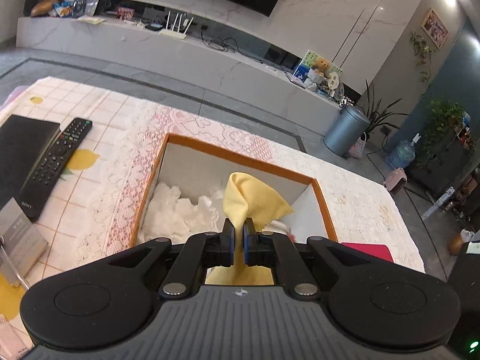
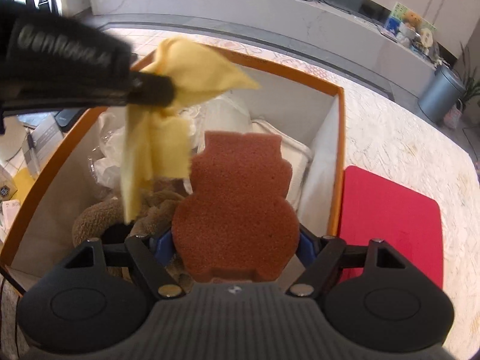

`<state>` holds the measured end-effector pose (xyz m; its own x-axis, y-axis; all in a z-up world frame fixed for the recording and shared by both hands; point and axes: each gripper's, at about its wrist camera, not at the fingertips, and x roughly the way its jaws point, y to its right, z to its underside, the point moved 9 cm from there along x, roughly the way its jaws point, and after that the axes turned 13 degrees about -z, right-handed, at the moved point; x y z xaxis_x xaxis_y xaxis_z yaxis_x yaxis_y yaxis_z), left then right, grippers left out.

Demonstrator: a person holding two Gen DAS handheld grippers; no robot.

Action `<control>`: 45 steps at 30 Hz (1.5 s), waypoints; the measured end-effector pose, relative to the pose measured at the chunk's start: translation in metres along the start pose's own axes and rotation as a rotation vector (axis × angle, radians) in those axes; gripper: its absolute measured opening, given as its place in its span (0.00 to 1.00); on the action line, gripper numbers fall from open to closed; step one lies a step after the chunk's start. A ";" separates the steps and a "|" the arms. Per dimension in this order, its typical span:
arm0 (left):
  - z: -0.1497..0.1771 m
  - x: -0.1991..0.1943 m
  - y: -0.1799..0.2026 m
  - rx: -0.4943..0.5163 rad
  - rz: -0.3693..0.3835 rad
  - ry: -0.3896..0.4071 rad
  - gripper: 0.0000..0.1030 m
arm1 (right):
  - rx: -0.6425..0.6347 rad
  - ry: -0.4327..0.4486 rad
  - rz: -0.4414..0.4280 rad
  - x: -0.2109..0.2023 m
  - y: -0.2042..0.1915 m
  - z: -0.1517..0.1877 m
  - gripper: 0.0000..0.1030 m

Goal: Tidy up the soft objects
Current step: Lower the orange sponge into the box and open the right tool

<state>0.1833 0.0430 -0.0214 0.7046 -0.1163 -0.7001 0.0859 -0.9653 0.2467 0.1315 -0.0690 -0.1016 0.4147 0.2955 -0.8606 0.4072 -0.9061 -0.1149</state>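
Observation:
My left gripper (image 1: 238, 234) is shut on a yellow cloth (image 1: 249, 198) and holds it above an orange-rimmed white box (image 1: 240, 153). In the right wrist view the same cloth (image 2: 168, 114) hangs from the left gripper (image 2: 156, 90) over the box (image 2: 339, 138). My right gripper (image 2: 237, 243) is shut on a brown owl-shaped sponge (image 2: 237, 204) above the box's near side. In the box lie white soft items (image 1: 180, 213), a white folded cloth (image 2: 297, 156) and a brown plush item (image 2: 120, 213).
A red mat (image 2: 390, 225) lies right of the box on the lace tablecloth (image 1: 360, 207). A black remote (image 1: 57, 162), a black book (image 1: 21, 150) and a card (image 1: 18, 240) lie to the left. Beyond the table are the floor and a marble bench.

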 end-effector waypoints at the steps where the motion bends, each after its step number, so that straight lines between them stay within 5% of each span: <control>1: 0.000 0.001 0.000 -0.002 0.002 -0.004 0.06 | 0.000 -0.007 0.000 0.000 -0.002 -0.001 0.77; 3: -0.001 0.003 0.003 0.003 -0.001 0.000 0.06 | -0.013 -0.012 0.016 -0.006 -0.005 -0.001 0.91; 5: -0.001 0.003 0.005 0.009 -0.005 0.001 0.06 | -0.029 -0.006 -0.008 -0.015 -0.011 0.000 0.93; 11: -0.005 -0.003 0.006 -0.013 -0.001 0.008 0.06 | -0.096 0.068 -0.076 -0.054 -0.013 -0.004 0.89; 13: -0.006 -0.003 0.005 -0.019 -0.012 0.010 0.06 | -0.143 0.099 -0.090 -0.058 -0.015 -0.011 0.51; 14: -0.006 -0.002 0.004 -0.023 -0.020 0.007 0.06 | -0.161 0.081 -0.083 -0.055 -0.013 -0.012 0.09; 15: -0.007 -0.002 0.002 -0.025 -0.027 0.004 0.06 | -0.165 0.041 -0.085 -0.047 -0.012 -0.012 0.00; 18: -0.008 0.000 -0.002 -0.038 -0.038 -0.001 0.06 | -0.154 -0.033 -0.134 -0.022 -0.013 -0.011 0.00; 32: -0.001 0.017 0.000 0.018 -0.102 -0.029 0.06 | -0.245 -0.154 -0.062 0.046 -0.019 -0.006 0.00; 45: 0.000 0.025 0.011 0.076 -0.129 -0.027 0.06 | -0.131 -0.017 -0.095 0.030 -0.012 -0.006 0.00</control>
<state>0.2014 0.0299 -0.0363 0.6720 0.0046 -0.7405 0.1203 -0.9874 0.1030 0.1441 -0.0472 -0.1226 0.3557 0.3719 -0.8574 0.5472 -0.8266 -0.1315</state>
